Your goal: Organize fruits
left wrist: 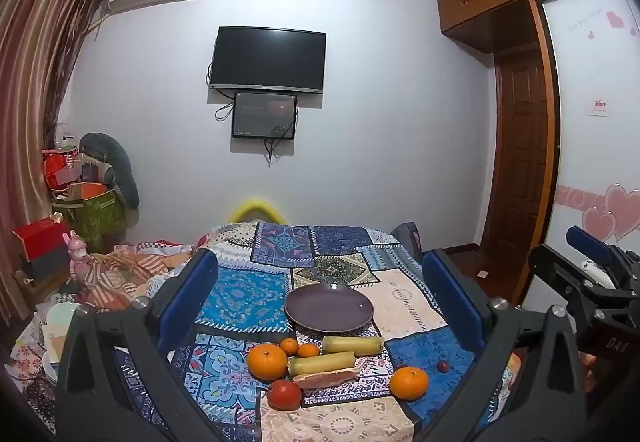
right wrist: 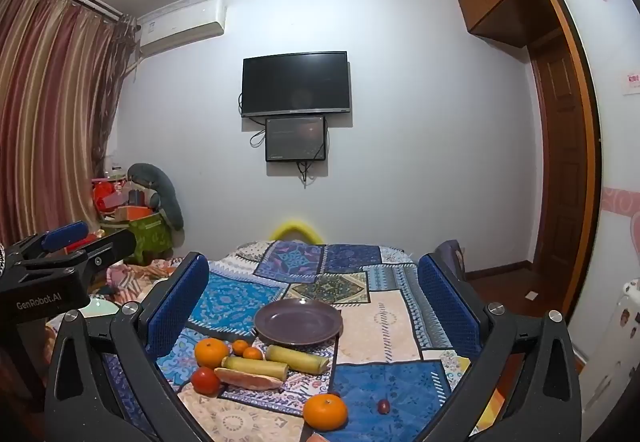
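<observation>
1. We hold the left gripper (left wrist: 320, 306) and right gripper (right wrist: 314, 306) spread wide, empty — above the fruit, presumably to choose.
2. The purple plate (left wrist: 329, 309) lies bare; oranges (left wrist: 267, 362), tomato (left wrist: 284, 395) and yellow sticks (left wrist: 322, 363) cluster just nearer than it.
3. Another orange (right wrist: 325, 411) sits apart — nothing blocks the plate.

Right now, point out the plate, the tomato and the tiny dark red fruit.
plate (left wrist: 316, 316), left wrist view, bare middle of the dish.
tomato (right wrist: 205, 380), right wrist view, its rounded front.
tiny dark red fruit (right wrist: 383, 405), right wrist view, its centre.
</observation>
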